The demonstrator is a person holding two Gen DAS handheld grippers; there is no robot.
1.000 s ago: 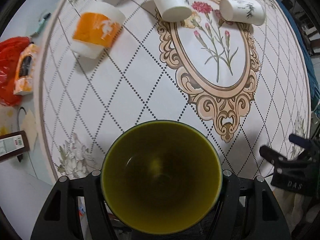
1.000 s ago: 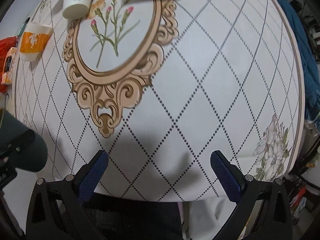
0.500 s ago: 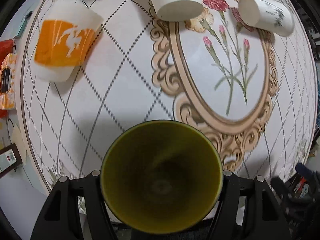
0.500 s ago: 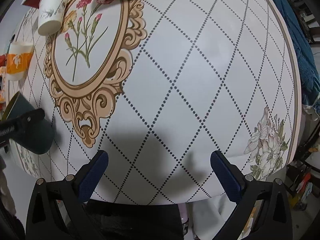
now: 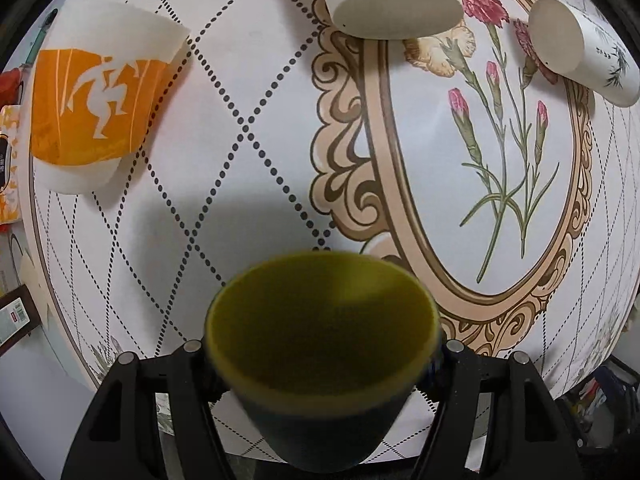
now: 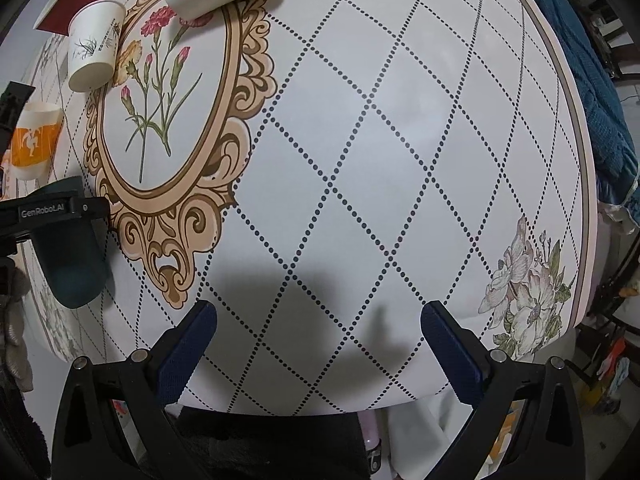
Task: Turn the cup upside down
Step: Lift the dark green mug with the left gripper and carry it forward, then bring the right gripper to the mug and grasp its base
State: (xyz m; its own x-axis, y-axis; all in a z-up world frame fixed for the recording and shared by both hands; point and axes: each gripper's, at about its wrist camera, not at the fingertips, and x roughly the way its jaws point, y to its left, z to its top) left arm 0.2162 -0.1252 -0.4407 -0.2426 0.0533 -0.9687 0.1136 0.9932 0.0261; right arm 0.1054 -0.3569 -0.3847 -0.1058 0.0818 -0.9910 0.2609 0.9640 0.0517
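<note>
Round and covered in a white cloth with dotted diamonds and an oval flower frame, the table (image 5: 248, 80) fills the left wrist view. Low in the middle, the left tool (image 5: 320, 354) is clamped on the dark green cup (image 5: 320, 360), one finger pressed against each side of it. The cup's mouth faces the camera, its yellow-green inside showing and a bit blurred, and it is held above the cloth near the table's edge. Farther across the table stands an orange and white paper cup (image 5: 96, 108) to the left, a white paper cup (image 5: 392, 4) at the top by the frame's rim, and another white cup lying on its side (image 5: 580, 52) at the upper right.

Over in the right wrist view, the right tool (image 6: 318, 348) hangs over bare cloth with its blue-padded fingers wide apart and nothing between them. At the left edge the green cup (image 6: 76, 268) shows from the side, gripped by the black finger of the left tool (image 6: 52, 212), its base pointing toward this camera. A printed flower (image 6: 528, 296) lies at the right rim.
</note>
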